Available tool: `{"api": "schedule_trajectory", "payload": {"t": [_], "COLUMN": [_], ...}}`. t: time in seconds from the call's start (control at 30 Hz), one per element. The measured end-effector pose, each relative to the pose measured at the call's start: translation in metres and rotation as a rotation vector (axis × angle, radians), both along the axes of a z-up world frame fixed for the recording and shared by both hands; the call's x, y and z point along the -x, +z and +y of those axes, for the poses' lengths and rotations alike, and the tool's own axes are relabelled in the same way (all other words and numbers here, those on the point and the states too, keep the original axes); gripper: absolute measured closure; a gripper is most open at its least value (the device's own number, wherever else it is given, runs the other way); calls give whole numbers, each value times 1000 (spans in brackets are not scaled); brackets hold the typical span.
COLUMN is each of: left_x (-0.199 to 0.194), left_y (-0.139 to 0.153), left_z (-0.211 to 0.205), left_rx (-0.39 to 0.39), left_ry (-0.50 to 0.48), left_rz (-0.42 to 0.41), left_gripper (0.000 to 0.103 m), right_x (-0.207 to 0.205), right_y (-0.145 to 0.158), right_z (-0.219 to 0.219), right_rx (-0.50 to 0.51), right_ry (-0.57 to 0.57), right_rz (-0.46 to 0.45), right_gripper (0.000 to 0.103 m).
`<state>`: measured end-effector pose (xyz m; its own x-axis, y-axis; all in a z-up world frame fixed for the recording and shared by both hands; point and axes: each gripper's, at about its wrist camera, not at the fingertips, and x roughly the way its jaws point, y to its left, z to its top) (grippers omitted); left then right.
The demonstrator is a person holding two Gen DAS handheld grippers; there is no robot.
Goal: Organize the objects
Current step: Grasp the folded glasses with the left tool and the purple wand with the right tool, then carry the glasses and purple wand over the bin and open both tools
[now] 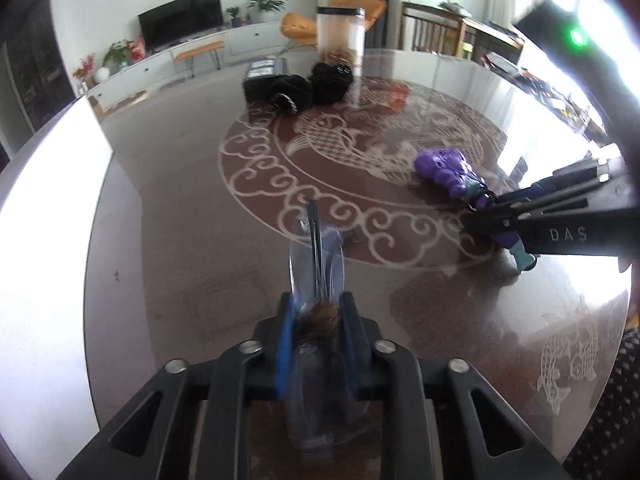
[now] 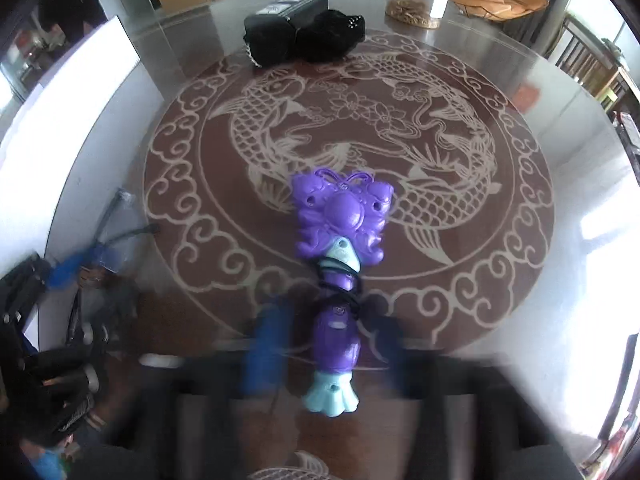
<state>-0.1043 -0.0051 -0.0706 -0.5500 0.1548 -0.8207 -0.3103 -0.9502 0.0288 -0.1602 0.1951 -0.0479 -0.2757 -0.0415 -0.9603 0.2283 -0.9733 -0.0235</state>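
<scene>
A purple toy (image 2: 340, 216) with a pale blue base and a black cord wound round its middle lies on the round table (image 2: 560, 240), its handle between the blurred blue fingers of the right tool (image 2: 324, 352), which look spread on either side of it. The left tool (image 1: 316, 320) is clamped on a clear plastic packet (image 1: 318, 256) holding a dark thin stick. At the table's far edge stands a clear jar (image 1: 340, 36) with a black lid, brownish contents at its bottom. Beside it sit a black box (image 2: 288, 16) and a black pouch (image 2: 324, 36).
</scene>
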Motion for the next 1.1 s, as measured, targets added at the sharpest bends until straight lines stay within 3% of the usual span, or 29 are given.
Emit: {"api": "schedule_trajectory", "payload": {"t": [0.07,0.13,0.43,0.77,0.97,1.1], "left_x": [-4,-12,-39,-58,-78,-93], "left_y": [-1,1,29,87,135,154], "left_z": [2,-1,-12,-45,-104,-180], "left_rx": [6,-64,-197,-349,-426,-409], "left_ry": [-8,-5,5,41,108,253], "left_rz": [20,13,77,131,192,238], "left_gripper": [92,92,92,92,92,92], "right_x": [-4,-11,-62,-61,-68,-70], "right_y": [2,8,53,82,121,150], "right_z": [-5,0,52,53,18,-36], "right_rx": [-10,6,188,316,405,478], "right_ry": [30,25,-74,-82,-17,77], "right_rz": [-16,-17,70,138,181,204], "right_gripper": [82,82,82,82,82,82]}}
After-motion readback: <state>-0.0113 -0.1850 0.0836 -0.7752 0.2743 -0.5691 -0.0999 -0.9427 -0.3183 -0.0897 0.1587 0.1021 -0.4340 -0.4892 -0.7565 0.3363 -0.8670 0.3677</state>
